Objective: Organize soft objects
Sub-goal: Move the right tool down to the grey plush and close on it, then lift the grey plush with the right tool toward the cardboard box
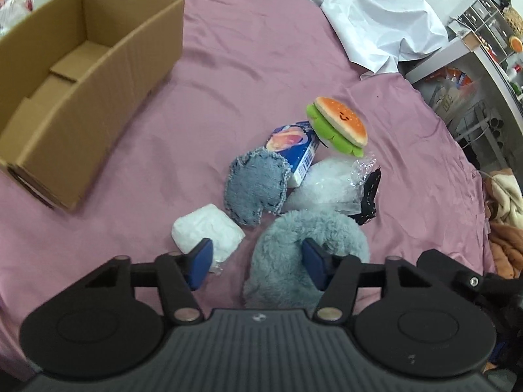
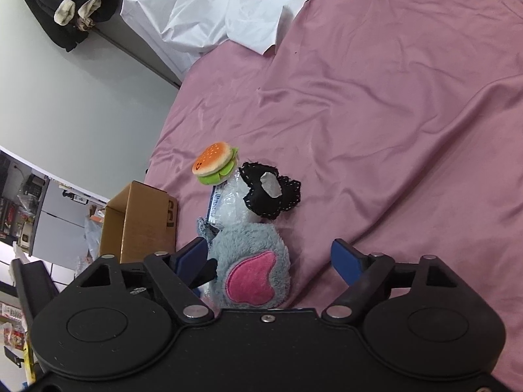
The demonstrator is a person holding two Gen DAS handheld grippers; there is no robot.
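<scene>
Plush grey toy [image 1: 304,254] lies at the near edge of the pile on the pink bedsheet [image 1: 261,65], cardboard box [image 1: 75,88] well apart and empty. Left gripper [image 1: 258,261] half spread, one pad on the fur, other by the white wad [image 1: 207,230]. Right gripper [image 2: 274,261] spread around the toy, not pinching. Suggest centring on the body before squeezing; fur slips. White sheet [image 2: 212,3] and cluttered shelves [image 1: 483,23] beyond.

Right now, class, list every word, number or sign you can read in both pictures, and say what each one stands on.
None can be read in full.
Blue carton: barcode and small print, too blurred.
Cardboard box: dark printed mark on its end, partly cut off, unreadable.
Clear plastic packet: blue print, too small.
</scene>
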